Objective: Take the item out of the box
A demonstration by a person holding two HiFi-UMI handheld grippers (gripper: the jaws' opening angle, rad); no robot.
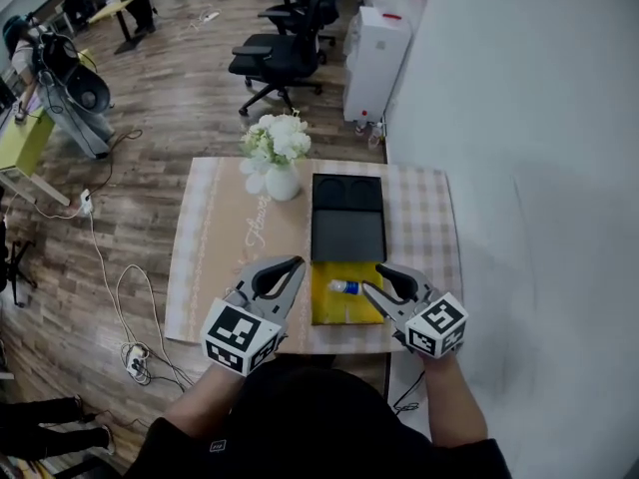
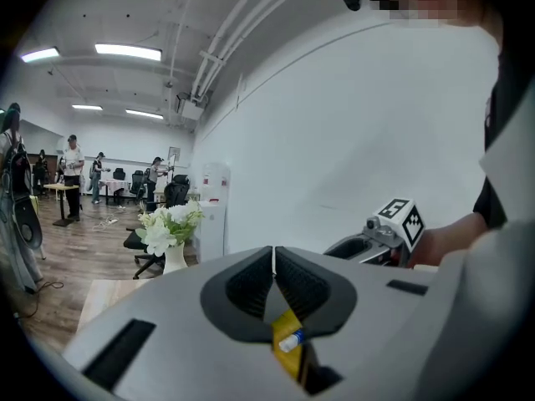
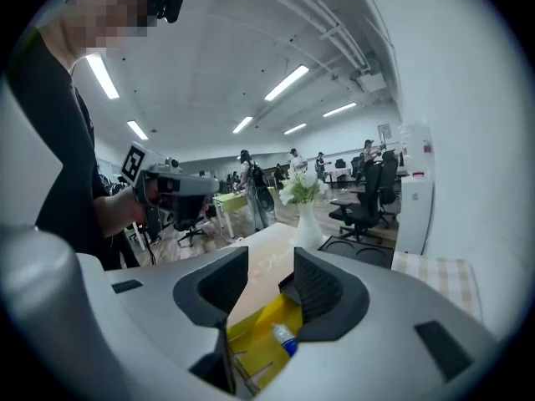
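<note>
An open box (image 1: 334, 309) with a yellow inside lies at the table's near edge, its black lid (image 1: 347, 230) folded back behind it. A small white tube with a blue end (image 1: 344, 287) lies in the box's far part. My right gripper (image 1: 377, 279) hovers at the box's right side, open and holding nothing; in the right gripper view the tube (image 3: 284, 338) and the yellow box (image 3: 255, 341) show below the parted jaws (image 3: 269, 261). My left gripper (image 1: 297, 263) is just left of the box, shut and empty; its pads meet (image 2: 273, 256) above the tube (image 2: 290, 342).
A white vase of flowers (image 1: 278, 158) stands on the beige cloth (image 1: 215, 247) left of the lid. A white wall runs along the right. Office chairs (image 1: 285, 53) and a white unit (image 1: 374, 58) stand beyond the table; cables (image 1: 125, 307) lie on the floor at left.
</note>
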